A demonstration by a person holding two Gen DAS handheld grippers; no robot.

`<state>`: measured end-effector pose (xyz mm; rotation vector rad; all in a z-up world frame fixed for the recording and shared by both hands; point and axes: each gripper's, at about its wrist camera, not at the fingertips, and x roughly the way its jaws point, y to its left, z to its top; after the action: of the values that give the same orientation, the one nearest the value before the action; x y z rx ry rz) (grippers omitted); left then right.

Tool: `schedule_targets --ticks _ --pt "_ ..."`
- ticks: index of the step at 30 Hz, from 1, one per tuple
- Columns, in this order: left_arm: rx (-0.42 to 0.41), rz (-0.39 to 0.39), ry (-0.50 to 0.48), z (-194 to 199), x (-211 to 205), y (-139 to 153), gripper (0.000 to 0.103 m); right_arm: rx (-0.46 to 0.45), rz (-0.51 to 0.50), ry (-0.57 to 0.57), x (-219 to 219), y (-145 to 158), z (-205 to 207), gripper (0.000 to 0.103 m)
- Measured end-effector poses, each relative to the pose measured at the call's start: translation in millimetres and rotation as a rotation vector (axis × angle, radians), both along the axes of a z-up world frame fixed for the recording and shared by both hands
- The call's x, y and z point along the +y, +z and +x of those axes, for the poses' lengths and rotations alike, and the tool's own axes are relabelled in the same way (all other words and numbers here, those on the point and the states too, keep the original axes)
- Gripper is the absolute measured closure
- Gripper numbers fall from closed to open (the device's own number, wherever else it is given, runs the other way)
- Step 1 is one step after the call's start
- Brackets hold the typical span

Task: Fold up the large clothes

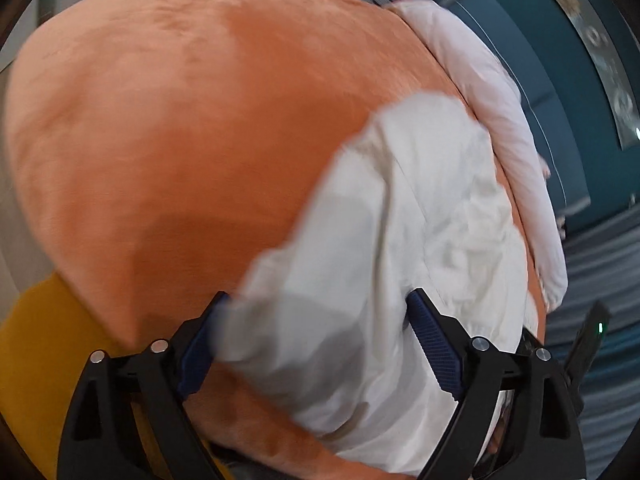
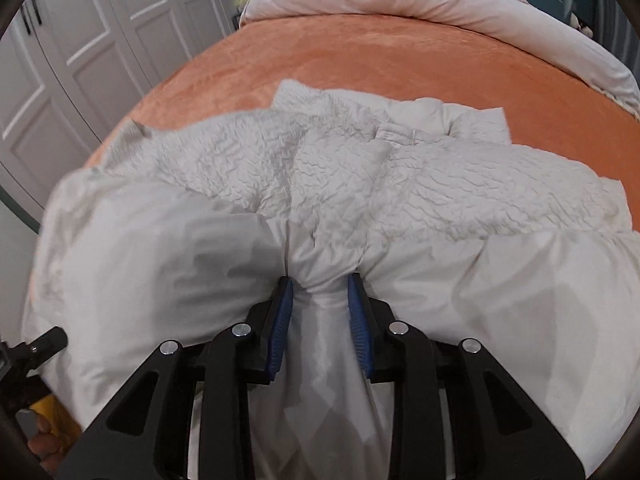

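A large white padded garment point(image 2: 320, 176) lies crumpled on an orange bed cover point(image 2: 360, 52). My right gripper point(image 2: 320, 284) is shut on a bunched fold of the garment, its blue pads pinching the cloth. In the left wrist view the same garment point(image 1: 420, 200) lies at the bed's right side. My left gripper point(image 1: 318, 304) stands wide open, with a blurred white part of the garment lying between its blue pads point(image 1: 432, 340); the jaws do not grip it.
A rolled pale pink duvet point(image 2: 400, 4) lies along the far edge of the bed, also in the left wrist view point(image 1: 500, 120). White wardrobe doors point(image 2: 80, 40) stand at the left. A teal wall point(image 1: 560, 80) and a yellow surface point(image 1: 48, 340) border the bed.
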<state>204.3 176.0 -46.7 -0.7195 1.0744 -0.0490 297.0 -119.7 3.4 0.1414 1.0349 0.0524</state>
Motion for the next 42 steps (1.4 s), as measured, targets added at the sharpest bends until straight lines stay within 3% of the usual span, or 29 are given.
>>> schedule_targets --ticks 1,2,3,4,5,6,8,12,14,17,21,24,27,30,33,34,37,42 --pt "-0.008 0.003 -0.028 3.4 -6.4 0.4 0.017 0.004 -0.01 0.004 1.2 -3.5 2.5 0.077" --pt "-0.014 -0.005 -0.069 8.2 -14.2 1.0 0.025 0.004 -0.017 0.006 1.6 -4.7 2.9 0.077" --pt "-0.029 -0.031 -0.105 12.3 -20.8 3.3 0.048 0.003 -0.024 0.008 2.6 -6.4 3.8 0.077" --pt "-0.036 -0.057 -0.122 16.2 -24.1 5.4 0.059 0.0 -0.036 0.012 4.0 -8.0 4.5 0.077" --pt "-0.047 -0.081 -0.133 18.7 -27.4 11.8 0.078 -0.002 -0.042 0.015 4.3 -8.4 5.2 0.077" --pt "-0.072 -0.09 -0.142 18.5 -30.5 21.9 0.088 -0.003 -0.044 0.018 4.0 -8.5 5.5 0.077" --pt "-0.146 -0.082 -0.171 14.0 -38.8 54.6 0.092 -0.001 -0.029 0.022 0.8 -7.9 7.0 0.077" --pt "-0.303 0.013 -0.301 -6.9 -80.0 126.5 0.093 -0.007 0.102 0.006 -20.6 -3.6 1.8 0.077" --pt "-0.368 0.095 -0.386 -21.6 -116.1 151.3 0.093 -0.009 0.218 -0.025 -40.9 -4.2 -4.8 0.077" --pt "-0.446 0.228 -0.535 -44.9 -185.7 172.3 0.093 -0.004 0.273 -0.066 -53.4 -7.4 -11.6 0.079" --pt "-0.485 0.335 -0.665 -55.4 -259.8 175.6 0.093 0.014 0.342 -0.119 -69.9 -6.5 -20.7 0.088" --pt "-0.504 0.315 -0.713 -63.0 -271.2 186.5 0.093 -0.043 0.463 -0.129 -104.5 11.8 -63.5 0.088" --pt "-0.506 0.34 -0.742 -67.8 -279.0 190.6 0.093 -0.109 0.512 -0.108 -130.5 27.5 -129.0 0.085" --pt "-0.496 0.348 -0.753 -65.3 -298.6 188.9 0.094 -0.062 0.613 -0.041 -125.0 11.1 -170.1 0.086" --pt "-0.489 0.36 -0.787 -57.0 -322.8 189.3 0.094 -0.005 0.636 0.023 -92.9 -17.6 -182.1 0.089" --pt "-0.477 0.37 -0.809 -58.1 -330.9 186.1 0.094 -0.013 0.638 0.008 -88.3 -24.0 -182.1 0.089" --pt "-0.45 0.434 -0.91 -66.7 -363.5 165.0 0.094 0.022 0.784 -0.036 -96.2 -49.3 -176.3 0.099" --pt "-0.443 0.487 -1.067 -83.0 -419.8 136.8 0.094 0.116 0.994 -0.154 -134.1 -58.8 -204.5 0.1"
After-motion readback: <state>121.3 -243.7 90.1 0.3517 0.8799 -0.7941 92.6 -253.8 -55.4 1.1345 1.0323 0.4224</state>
